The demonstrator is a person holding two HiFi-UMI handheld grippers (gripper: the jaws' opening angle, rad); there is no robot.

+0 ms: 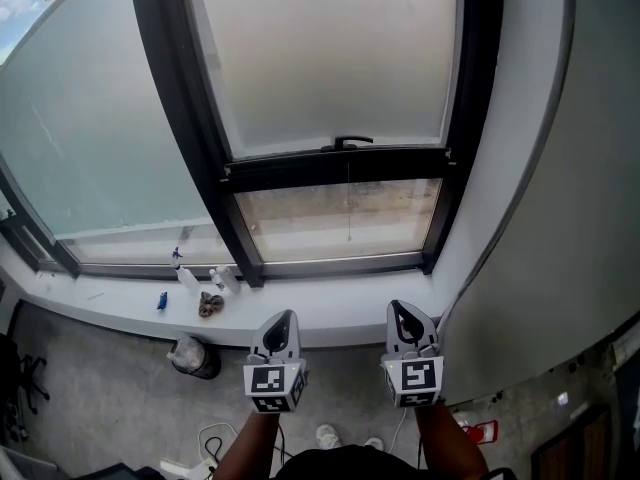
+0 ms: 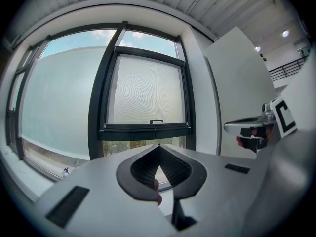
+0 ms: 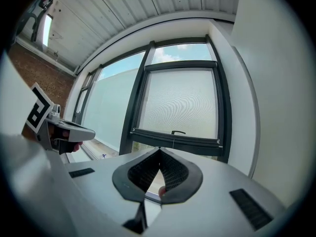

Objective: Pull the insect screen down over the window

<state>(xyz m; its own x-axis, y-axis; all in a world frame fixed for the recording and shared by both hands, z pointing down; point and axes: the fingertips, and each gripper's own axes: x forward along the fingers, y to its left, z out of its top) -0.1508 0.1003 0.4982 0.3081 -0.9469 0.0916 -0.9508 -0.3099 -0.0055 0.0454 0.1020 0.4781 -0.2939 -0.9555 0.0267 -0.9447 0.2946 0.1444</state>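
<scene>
bottles (image 1: 205,282) on the sill (image 1: 340,303), left part | left gripper (image 1: 284,318) on the sill's near side, jaws pressed together on nothing | insect screen (image 1: 330,58) most of the way down, bottom bar (image 1: 300,169) well above the sill | right gripper (image 1: 402,311) near the sill's right end, jaws closed tight too, empty
</scene>
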